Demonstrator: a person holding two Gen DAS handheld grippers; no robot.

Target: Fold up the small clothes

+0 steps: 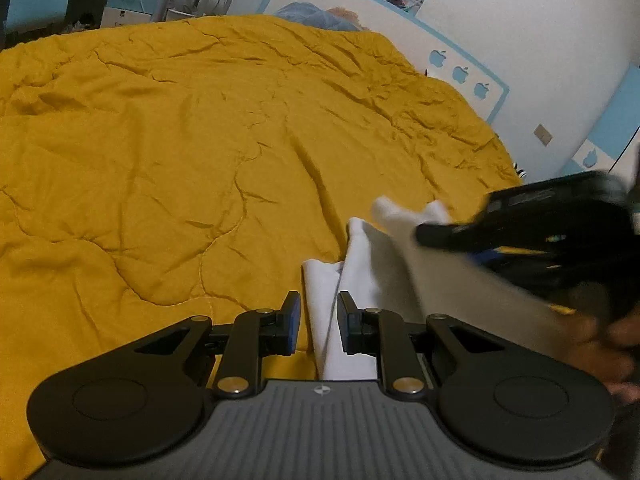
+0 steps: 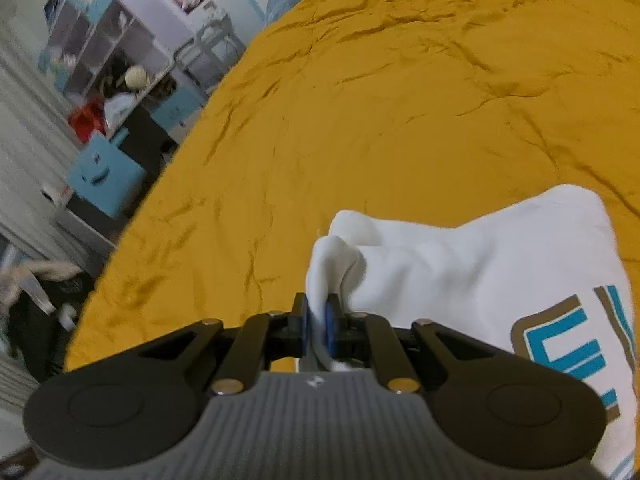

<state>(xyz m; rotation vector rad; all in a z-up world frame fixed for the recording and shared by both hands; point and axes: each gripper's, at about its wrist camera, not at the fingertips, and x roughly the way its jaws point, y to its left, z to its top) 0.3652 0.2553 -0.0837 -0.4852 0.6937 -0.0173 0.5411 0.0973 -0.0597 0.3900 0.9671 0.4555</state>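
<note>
- Left wrist view: the left claw (image 1: pixel 318 322) is standing at the lower middle of the frame, its pads a little apart, with white cloth (image 1: pixel 356 280) lying between them; whether they are pressing it, I cannot tell.
- The right claw (image 1: pixel 424 236) is appearing blurred at the right edge, over the yellow quilt (image 1: pixel 180 140).
- Right wrist view: the right claw (image 2: pixel 318 322) is clamping together on a bunched fold of the white cloth (image 2: pixel 460 264), which is spreading to the lower right with a blue and brown print (image 2: pixel 568 344).

Ahead and left of the left gripper's (image 1: pixel 318 322) jaws the yellow blanket (image 1: pixel 180 140) lies bare, while the right gripper (image 1: pixel 424 236) and white shirt (image 1: pixel 360 264) block the right.
</note>
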